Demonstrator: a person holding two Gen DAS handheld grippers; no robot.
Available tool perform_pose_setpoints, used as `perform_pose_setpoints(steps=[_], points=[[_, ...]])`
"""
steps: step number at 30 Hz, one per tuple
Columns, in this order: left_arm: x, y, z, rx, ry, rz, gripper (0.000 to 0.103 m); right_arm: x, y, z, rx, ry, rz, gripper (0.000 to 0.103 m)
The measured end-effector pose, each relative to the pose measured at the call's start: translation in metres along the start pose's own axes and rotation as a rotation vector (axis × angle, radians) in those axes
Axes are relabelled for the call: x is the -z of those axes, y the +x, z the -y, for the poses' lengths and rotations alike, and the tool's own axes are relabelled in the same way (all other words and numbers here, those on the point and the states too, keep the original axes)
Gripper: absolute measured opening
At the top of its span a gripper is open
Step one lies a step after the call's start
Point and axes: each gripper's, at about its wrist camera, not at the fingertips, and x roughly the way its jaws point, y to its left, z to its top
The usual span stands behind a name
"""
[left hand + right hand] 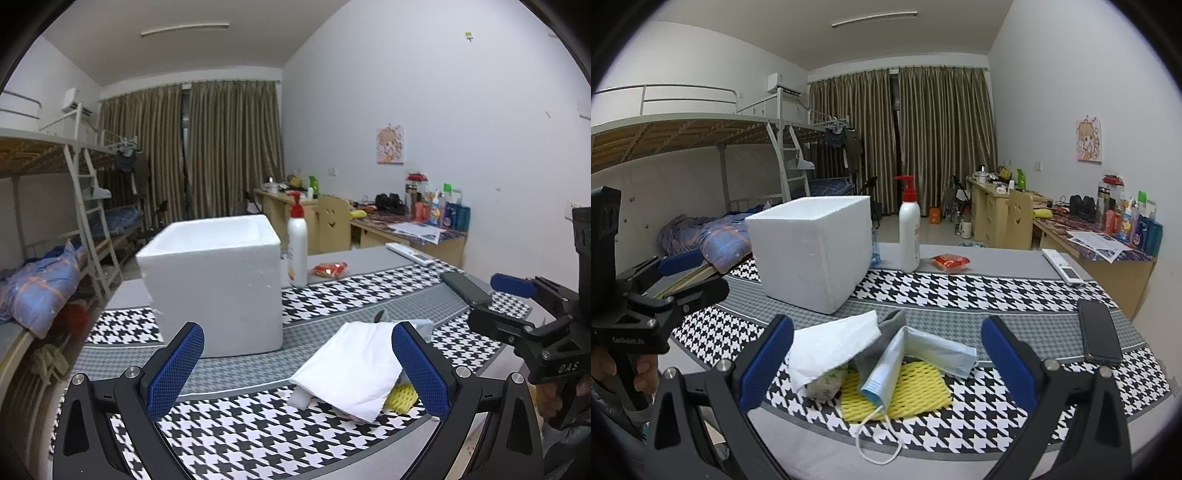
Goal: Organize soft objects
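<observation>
The biggest thing in front of me is the table (960,295) with its houndstooth cloth, and on it the white foam box (812,251), open-topped, at about 11 o'clock from my right gripper (886,358) and 12 o'clock, a little left, from my left gripper (297,363). I judge the box is where the soft things should go.

Both grippers hang empty above the near edge of the table, jaws spread wide, nothing between the pads.

The pile of soft things lies near me, between the box and the table edge. From the right wrist it sits dead ahead at 12 o'clock, framed by the open jaws. From the left wrist it lies off at 1 to 2 o'clock, mostly behind the right-hand pad, so I judge my right gripper the nearer and better lined up.

In the pile, largest first: the white tissue (831,343) draped at the 10 o'clock side; the yellow foam net (916,395) flat underneath; the blue face mask (886,373), its long axis running from 5 toward 11 o'clock with a second fold out to 3 o'clock, an ear loop trailing toward me; a grey cloth (886,325) behind; and a small floral bundle (827,380) under the tissue.

Taking the mask first would need a slight wrist turn to close across its narrow width.
</observation>
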Motion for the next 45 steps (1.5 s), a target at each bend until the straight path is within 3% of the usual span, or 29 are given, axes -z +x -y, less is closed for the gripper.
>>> perform_pose_setpoints(steps=[19,33,39,45], points=[[0.008,0.048,0.007,0.101,0.006,-0.135,0.102,0.007,0.029,0.016,0.017,0.02,-0.093,0.103],[0.025,0.073,0.037,0.197,0.093,-0.229,0.101,0.015,0.045,0.031,0.034,0.045,-0.144,0.103],[0.031,0.087,0.048,0.198,0.121,-0.27,0.095,0.019,0.049,0.034,0.032,0.047,-0.159,0.103],[0.036,0.1,0.055,0.203,0.132,-0.306,0.08,0.02,0.054,0.039,0.034,0.059,-0.173,0.103]])
